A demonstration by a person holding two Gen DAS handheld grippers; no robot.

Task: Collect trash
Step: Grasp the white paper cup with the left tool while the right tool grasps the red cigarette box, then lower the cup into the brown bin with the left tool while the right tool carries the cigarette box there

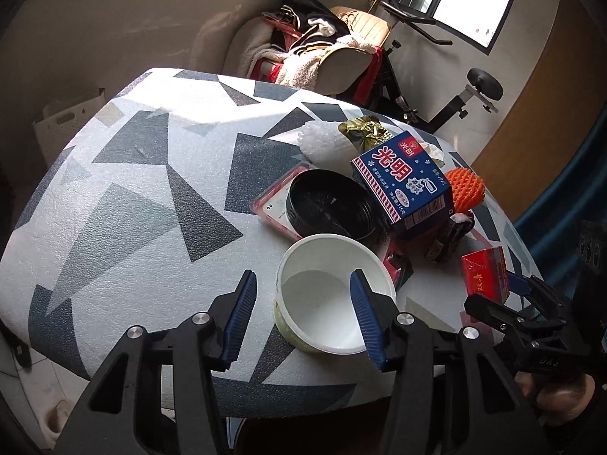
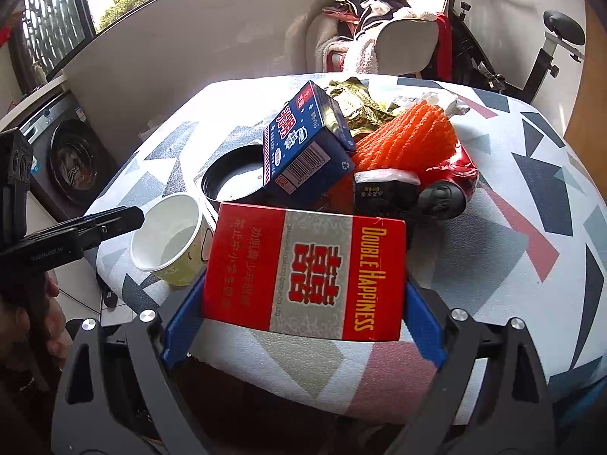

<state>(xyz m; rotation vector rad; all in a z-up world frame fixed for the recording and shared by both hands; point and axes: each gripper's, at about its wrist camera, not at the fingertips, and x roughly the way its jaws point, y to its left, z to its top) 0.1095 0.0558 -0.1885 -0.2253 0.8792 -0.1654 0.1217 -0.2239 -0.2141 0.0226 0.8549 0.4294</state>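
A white paper cup (image 1: pixel 322 303) (image 2: pixel 167 239) stands near the front edge of the patterned table (image 1: pixel 132 189). My left gripper (image 1: pixel 302 273) straddles the cup's left wall, one finger inside and one outside with a gap, so the pads do not press. My right gripper (image 2: pixel 305 280) is shut on a red Double Happiness carton (image 2: pixel 303 269) (image 1: pixel 485 273), held flat just above the table's front. Behind lie a blue milk carton (image 1: pixel 402 182) (image 2: pixel 303 144), a black round lid (image 1: pixel 330 204), an orange foam net (image 2: pixel 409 140), a gold wrapper (image 1: pixel 364 132) and a crushed red can (image 2: pixel 455 178).
An armchair (image 1: pixel 322 49) heaped with clothes stands behind the table, beside an exercise bike (image 1: pixel 474 87). A washing machine (image 2: pixel 68 155) is on the far left of the right wrist view. A white bag (image 1: pixel 64 121) sits on the floor to the table's left.
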